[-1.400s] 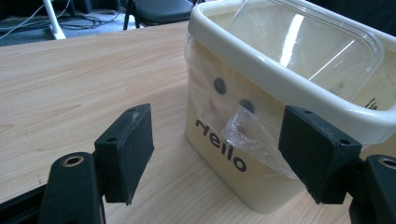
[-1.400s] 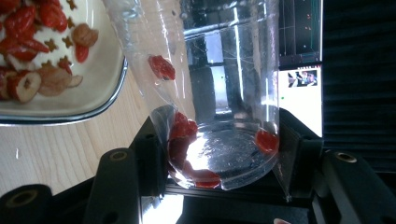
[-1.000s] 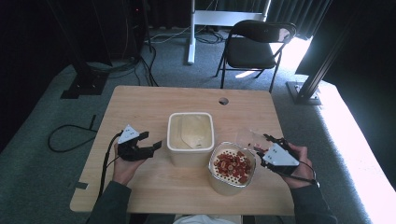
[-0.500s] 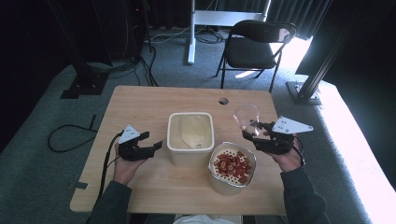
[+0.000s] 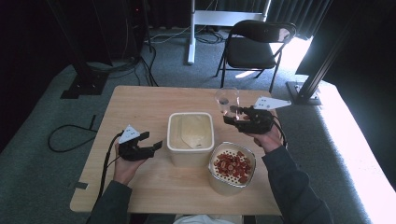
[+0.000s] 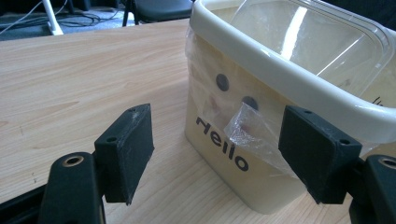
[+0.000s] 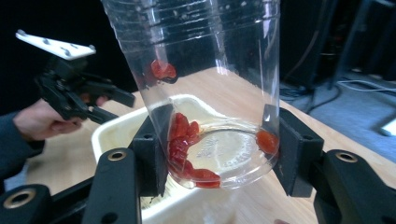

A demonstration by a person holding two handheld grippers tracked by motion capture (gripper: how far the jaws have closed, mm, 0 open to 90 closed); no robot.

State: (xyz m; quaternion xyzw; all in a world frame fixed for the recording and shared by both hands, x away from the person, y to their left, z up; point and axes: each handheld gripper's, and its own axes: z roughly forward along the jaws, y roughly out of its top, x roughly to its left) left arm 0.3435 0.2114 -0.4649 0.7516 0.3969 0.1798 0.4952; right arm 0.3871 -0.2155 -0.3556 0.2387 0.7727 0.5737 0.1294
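Right hand-held gripper (image 7: 215,140) is clamped on a clear cup (image 7: 205,79), held upright with red pieces inside; just beyond and below lies the cream bin (image 5: 190,135), toward which tipping seems due. Farther off, left hand-held gripper (image 5: 152,144) is held open.

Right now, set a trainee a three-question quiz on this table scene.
1. True or false: the right gripper is shut on the clear cup.
2. What lies in the cup's bottom? A) red pieces B) coins C) water
3. Which word is printed on the cream bin facing the left gripper?

Key:
1. True; its pads squeeze the cup's base.
2. A; red pieces, like those in the round tub.
3. Hello.
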